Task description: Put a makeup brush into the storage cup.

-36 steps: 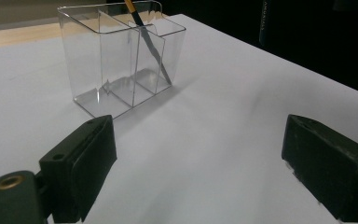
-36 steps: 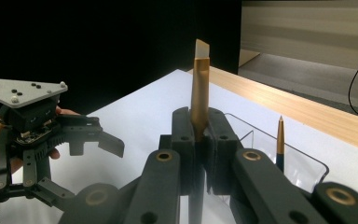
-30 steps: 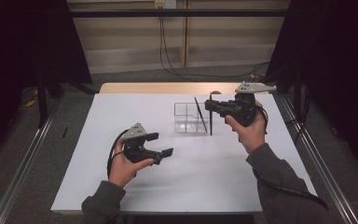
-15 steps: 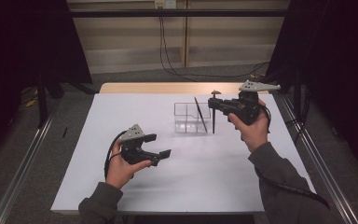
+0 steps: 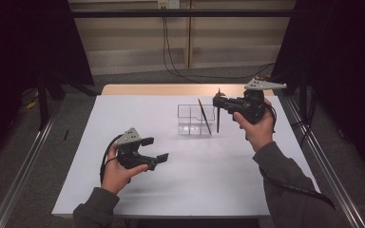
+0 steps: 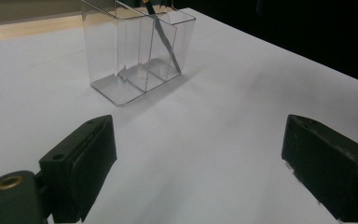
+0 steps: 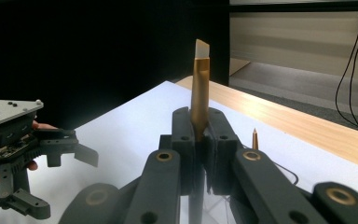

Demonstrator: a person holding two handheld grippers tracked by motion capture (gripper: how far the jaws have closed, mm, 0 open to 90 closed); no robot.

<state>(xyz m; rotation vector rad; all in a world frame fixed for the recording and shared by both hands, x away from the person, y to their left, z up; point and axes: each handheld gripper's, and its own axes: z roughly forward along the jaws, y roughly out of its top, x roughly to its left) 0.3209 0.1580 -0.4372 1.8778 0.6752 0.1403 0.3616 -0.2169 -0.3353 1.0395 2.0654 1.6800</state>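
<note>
you are holding the pen point(image 7: 200, 88) upright in your right gripper point(image 5: 218, 102), clamped, just beside the clear holder point(image 5: 195, 119) near the bench's point(image 5: 123, 114) far edge. nothing much is changing since a second ago; your left gripper point(image 5: 158, 149) is staying wide and empty, so the drop is pending.
</note>
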